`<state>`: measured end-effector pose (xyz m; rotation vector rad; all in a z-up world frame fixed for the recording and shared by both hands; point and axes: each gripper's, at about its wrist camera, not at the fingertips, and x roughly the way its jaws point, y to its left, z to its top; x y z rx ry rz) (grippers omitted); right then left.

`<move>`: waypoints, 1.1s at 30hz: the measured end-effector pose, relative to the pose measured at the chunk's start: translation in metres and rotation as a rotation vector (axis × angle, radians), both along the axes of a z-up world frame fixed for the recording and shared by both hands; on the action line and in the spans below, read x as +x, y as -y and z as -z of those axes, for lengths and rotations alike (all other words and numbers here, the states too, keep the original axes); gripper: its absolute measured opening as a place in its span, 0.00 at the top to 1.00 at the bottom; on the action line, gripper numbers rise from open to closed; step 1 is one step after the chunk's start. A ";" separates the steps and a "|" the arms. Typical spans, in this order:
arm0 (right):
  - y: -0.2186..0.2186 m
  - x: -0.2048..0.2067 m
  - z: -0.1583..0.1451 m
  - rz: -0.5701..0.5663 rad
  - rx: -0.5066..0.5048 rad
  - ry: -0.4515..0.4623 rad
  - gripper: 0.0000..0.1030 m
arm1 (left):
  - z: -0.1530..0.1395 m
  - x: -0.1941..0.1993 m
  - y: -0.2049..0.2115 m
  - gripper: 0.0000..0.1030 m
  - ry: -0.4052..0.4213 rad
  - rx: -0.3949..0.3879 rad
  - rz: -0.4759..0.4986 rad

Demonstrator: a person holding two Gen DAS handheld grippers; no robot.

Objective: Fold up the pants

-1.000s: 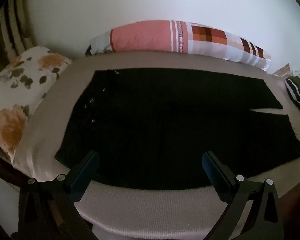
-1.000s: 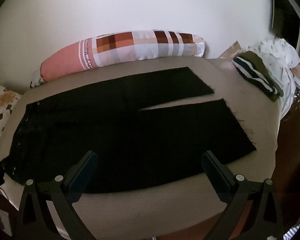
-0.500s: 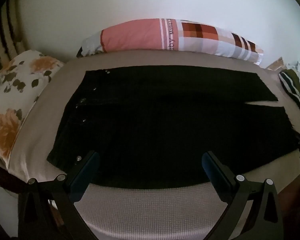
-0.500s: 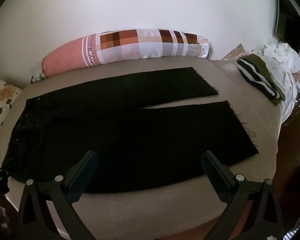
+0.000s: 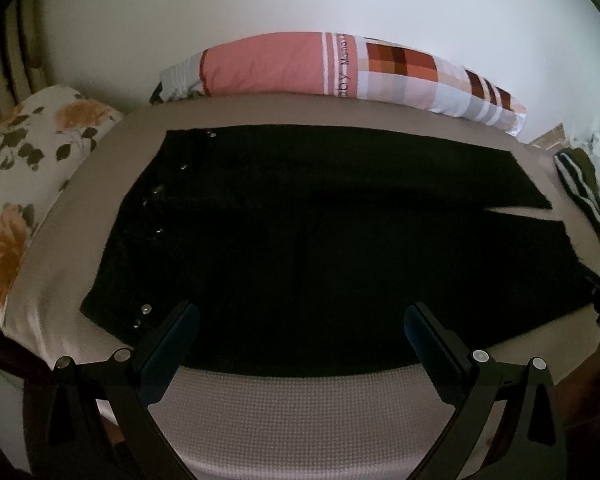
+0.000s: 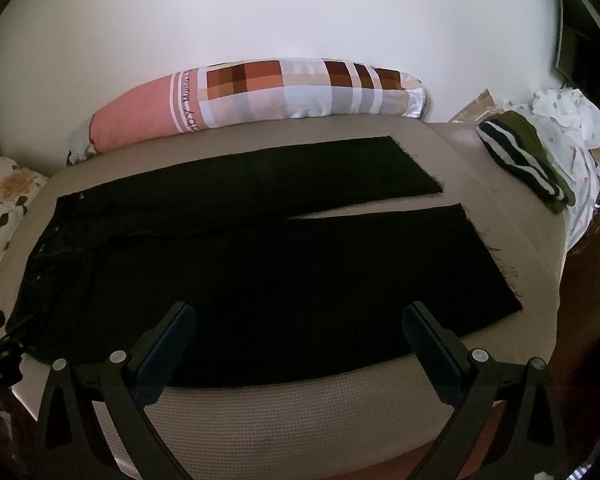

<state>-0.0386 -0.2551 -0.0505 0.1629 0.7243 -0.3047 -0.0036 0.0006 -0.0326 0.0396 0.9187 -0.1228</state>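
Two legs of the black pants (image 6: 260, 276) are lying flat and unfolded across the beige bed (image 6: 292, 420), waistband toward the floral pillow (image 5: 24, 184). Both the left gripper (image 5: 298, 344) and right gripper (image 6: 298, 344) are hovering spread wide, holding nothing. Folding well likely means pinching the near edge at waistband and hem together. No containers are showing.

Both views – bed-edge, facing pants (image 5: 320, 240)

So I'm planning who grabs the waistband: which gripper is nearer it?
Left. The left gripper hangs open near the waistband end; the right gripper hangs open nearer the leg hems.
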 end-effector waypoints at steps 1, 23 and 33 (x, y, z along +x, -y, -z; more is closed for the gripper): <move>-0.001 -0.001 0.001 -0.001 -0.005 0.001 0.00 | 0.000 -0.001 0.000 0.02 0.005 0.011 -0.003; -0.003 0.000 -0.001 0.008 -0.035 -0.014 0.00 | 0.002 -0.006 -0.005 0.02 0.037 0.079 -0.013; -0.005 0.003 -0.003 0.004 -0.040 -0.016 0.00 | -0.001 -0.005 -0.007 0.02 0.037 0.079 -0.026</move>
